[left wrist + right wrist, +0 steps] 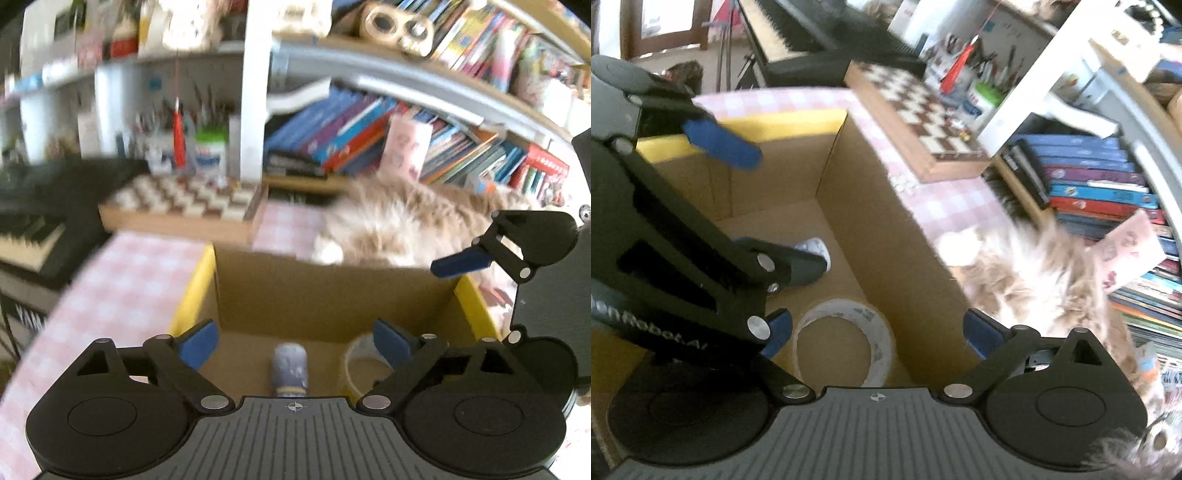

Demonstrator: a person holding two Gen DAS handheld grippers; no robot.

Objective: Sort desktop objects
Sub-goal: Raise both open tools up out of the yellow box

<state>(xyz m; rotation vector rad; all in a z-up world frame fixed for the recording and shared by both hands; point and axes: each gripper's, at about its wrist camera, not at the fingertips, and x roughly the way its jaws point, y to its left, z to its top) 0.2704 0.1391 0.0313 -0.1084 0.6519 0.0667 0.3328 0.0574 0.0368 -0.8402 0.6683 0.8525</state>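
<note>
Both tools hang over an open cardboard box [325, 295] with yellow flaps, and both are empty. The left tool [295, 341] has its blue pads spread wide with nothing between them; directly below and ahead of it, on the box floor, lies a small bluish tube-shaped thing [290, 369], blurred so its kind cannot be told. The right tool [877, 330] is also wide open, and under it, just ahead of its pads, a roll of clear tape [846, 339] lies flat on the box floor, close to the box's right wall. In the right wrist view the left tool [738, 192] crosses in from the left, above the tube-shaped thing [814, 246].

The step in hand looks like the end of a drop: two items lie in the box, free of any pad. The next move calls for lifting both tools clear of the box walls without catching the flaps, then turning to whatever is unsorted on the surface [122, 284], which is covered in pink checked cloth. A fluffy cat [1045, 273] lies just right of the box, so the right tool should swing out with care. A chessboard [923, 107] sits beyond the box.
</note>
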